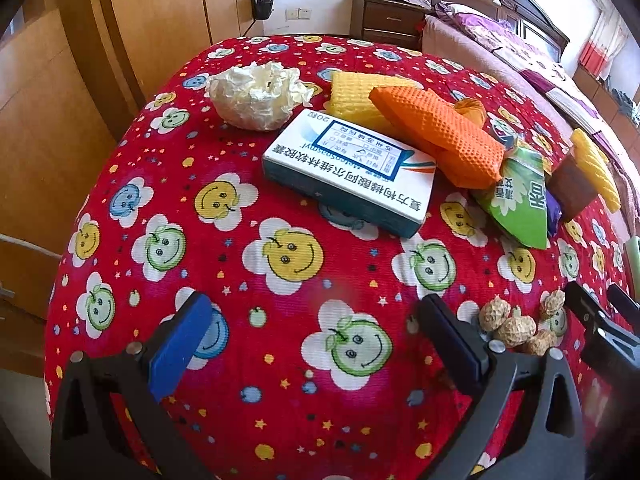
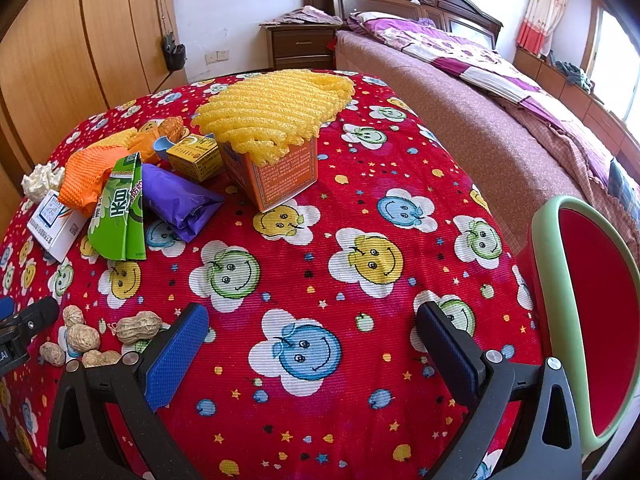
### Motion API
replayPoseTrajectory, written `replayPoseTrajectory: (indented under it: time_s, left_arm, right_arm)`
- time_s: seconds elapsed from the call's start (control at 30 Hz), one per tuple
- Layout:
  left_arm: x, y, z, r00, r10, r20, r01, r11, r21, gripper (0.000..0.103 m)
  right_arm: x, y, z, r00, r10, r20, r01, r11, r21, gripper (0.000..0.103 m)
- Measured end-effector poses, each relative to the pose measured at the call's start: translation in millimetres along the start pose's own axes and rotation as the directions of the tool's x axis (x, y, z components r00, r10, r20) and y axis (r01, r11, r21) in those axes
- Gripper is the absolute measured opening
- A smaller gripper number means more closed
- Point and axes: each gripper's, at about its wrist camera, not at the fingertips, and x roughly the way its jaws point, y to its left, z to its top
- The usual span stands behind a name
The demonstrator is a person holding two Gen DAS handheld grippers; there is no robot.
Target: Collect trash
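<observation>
The left wrist view is showing a crumpled white paper ball (image 1: 256,96) at 11 o'clock, full and close, which the right wrist view is catching only as a scrap at its left edge. Just beside it, a white-and-teal medicine box (image 1: 350,174) is lying flat, with an orange foam net (image 1: 440,136) leaning over its far corner and a yellow foam net (image 1: 356,96) lying behind that.

The right wrist view is alone in showing a red bin with a pale green rim (image 2: 576,240) standing at 3 o'clock off the table edge; nothing is showing inside it. It is also showing an open orange carton (image 2: 276,176) at 12 o'clock, with a large yellow foam net (image 2: 272,112) sitting in and draped over its mouth. Near 10 o'clock a small yellow box (image 2: 196,158), a purple wrapper (image 2: 176,196) and a green snack packet (image 2: 120,216) are clustering together. Peanut shells (image 2: 138,326) are lying scattered at 8 o'clock, just beside the left claw's tip.

The left claw (image 1: 316,344) is hovering wide open, gripping nothing; the right claw (image 2: 316,346) is likewise spread wide and empty.

The table (image 2: 360,320) is wearing a red cloth printed with smiling apples. Beyond it are standing a bed (image 2: 500,92), a nightstand (image 2: 300,46) and wooden wardrobes (image 1: 60,100).
</observation>
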Motion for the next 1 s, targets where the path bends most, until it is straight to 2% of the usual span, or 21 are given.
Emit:
replayPoseTrajectory:
  time_s: [0.53, 0.67, 0.9, 1.0]
  left_arm:
    - [1.5, 4.5, 1.2, 0.997, -0.048, 0.057, 0.046, 0.998, 0.033, 0.100]
    - [1.7, 4.4, 0.8, 0.997, -0.046, 0.064, 0.044, 0.998, 0.039, 0.100]
    - [1.0, -0.8, -4.3, 0.995, 0.000, 0.104, -0.003, 1.000, 0.026, 0.102]
    - [1.2, 0.4, -4.4, 0.995, -0.005, 0.104, 0.003, 1.000, 0.022, 0.102]
  right_arm:
    - [0.0, -0.1, -0.1, 1.000, 0.000, 0.000, 0.000, 1.000, 0.000, 0.103]
    - [-0.2, -0.2, -0.3, 1.000, 0.000, 0.000, 0.000, 1.000, 0.000, 0.103]
    - [-0.3, -0.5, -0.4, 1.000, 0.000, 0.000, 0.000, 1.000, 0.000, 0.103]
    - [-0.5, -0.2, -0.3, 1.000, -0.001, 0.000, 0.001, 1.000, -0.001, 0.103]
